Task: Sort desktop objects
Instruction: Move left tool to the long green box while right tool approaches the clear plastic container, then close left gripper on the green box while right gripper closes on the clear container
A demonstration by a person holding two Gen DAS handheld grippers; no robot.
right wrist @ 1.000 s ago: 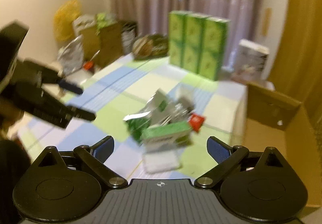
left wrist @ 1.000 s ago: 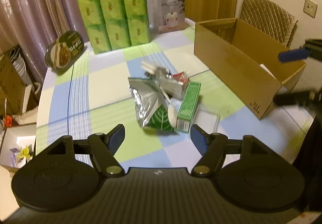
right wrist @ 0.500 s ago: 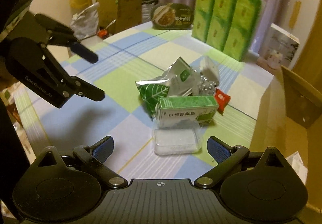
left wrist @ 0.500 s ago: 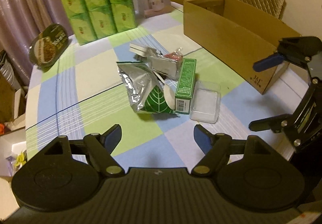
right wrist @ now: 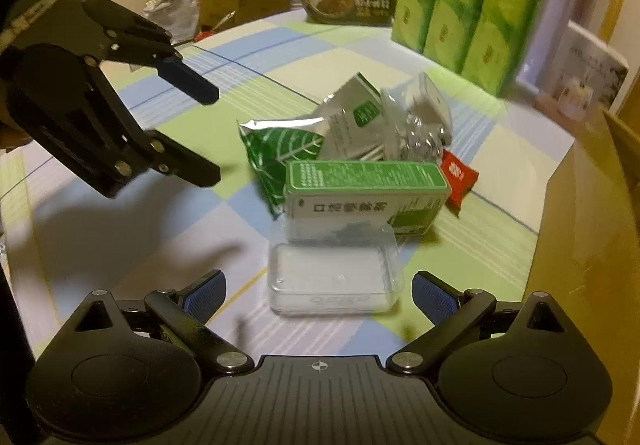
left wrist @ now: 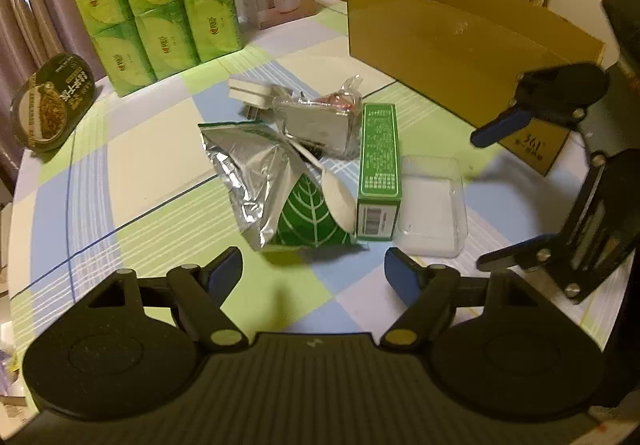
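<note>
We hold two tongs over a desk [left wrist: 132, 161] spread with a checked cloth, a small heap of objects between them. Far left of our left tongs [left wrist: 313, 272] a dark oval food tray [left wrist: 52, 105] leans at the desk's edge, with stacked green tissue packs [left wrist: 156, 5] beside it. Straight ahead of these tongs, spread wide and pinching nothing, a silver pouch with a green leaf print [left wrist: 276, 189] lies crumpled, a white spoon [left wrist: 336, 197] resting against it. Just right of the pouch a green carton [left wrist: 379, 169] lies on its side, touching a clear plastic box [left wrist: 434, 205]. Behind them sit a crinkled clear wrapper [left wrist: 320, 117] and a white block [left wrist: 250, 91]. Our right tongs [right wrist: 319, 293], likewise spread and empty, hover just short of the clear box, the carton directly beyond it and a red sachet [right wrist: 458, 175] at the carton's far right. An open cardboard box [left wrist: 460, 41] stands to the right of both tongs.
</note>
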